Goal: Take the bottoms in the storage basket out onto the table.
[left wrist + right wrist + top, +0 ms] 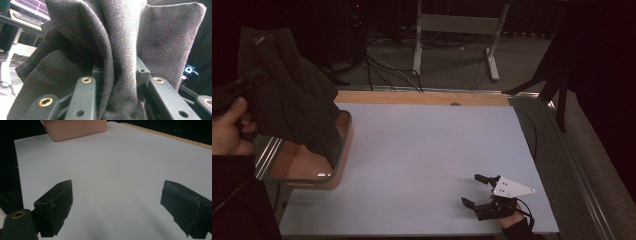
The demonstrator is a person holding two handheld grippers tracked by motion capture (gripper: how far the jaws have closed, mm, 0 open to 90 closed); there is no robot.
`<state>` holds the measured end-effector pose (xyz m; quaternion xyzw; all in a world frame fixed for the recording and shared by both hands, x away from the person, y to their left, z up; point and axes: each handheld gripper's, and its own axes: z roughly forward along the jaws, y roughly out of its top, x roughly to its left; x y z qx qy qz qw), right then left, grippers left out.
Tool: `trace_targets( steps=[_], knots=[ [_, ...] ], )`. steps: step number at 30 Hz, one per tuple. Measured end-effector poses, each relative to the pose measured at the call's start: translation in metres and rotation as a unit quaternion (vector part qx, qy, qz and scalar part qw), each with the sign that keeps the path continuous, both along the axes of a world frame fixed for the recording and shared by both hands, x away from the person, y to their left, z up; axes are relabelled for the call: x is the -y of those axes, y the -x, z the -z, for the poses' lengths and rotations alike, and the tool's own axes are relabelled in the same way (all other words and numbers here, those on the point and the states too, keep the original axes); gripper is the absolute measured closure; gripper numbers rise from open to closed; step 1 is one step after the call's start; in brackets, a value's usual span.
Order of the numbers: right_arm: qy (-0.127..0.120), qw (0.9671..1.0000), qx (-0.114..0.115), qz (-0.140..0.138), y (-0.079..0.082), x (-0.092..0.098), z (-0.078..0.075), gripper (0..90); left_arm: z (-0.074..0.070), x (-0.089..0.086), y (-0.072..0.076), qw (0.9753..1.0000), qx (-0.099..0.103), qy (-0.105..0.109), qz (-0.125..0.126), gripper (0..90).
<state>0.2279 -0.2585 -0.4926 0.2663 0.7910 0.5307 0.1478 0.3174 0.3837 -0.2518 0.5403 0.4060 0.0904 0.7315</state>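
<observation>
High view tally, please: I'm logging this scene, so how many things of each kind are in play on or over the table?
Dark cloth: 1, hanging over the bin
Pink bin: 1
Grippers: 2, the left gripper and the right gripper
Total: 4

Fingers [53,210] spread wide — pink tub [75,128] beyond.
</observation>
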Motion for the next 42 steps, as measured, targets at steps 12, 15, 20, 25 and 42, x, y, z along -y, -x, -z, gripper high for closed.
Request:
trace_targets(
  steps=[12,15,20,25,42],
  knots=[
    [-0.001,1.0000,0.002,0.000,0.000,0.001,-0.001,11.1,-0.011,0.039,-0.016,0.9994,0.008,0.010,0.033,72.0],
    [0.000,1.0000,0.002,0.000,0.000,0.001,-0.001,11.1,-0.010,0.051,-0.022,0.9989,0.006,0.008,0.046,72.0],
    [-0.001,1.0000,0.004,0.000,0.001,0.002,-0.001,11.1,-0.008,0.074,-0.033,0.9973,0.002,0.008,0.072,72.0],
    [-0.001,1.0000,0.004,0.000,0.001,0.003,-0.001,11.1,-0.004,0.096,-0.042,0.9956,0.000,0.006,0.093,72.0],
    [-0.005,1.0000,0.006,0.002,0.001,0.005,-0.003,11.1,0.006,0.168,-0.069,0.9887,-0.006,0.009,0.150,71.9]
  ],
)
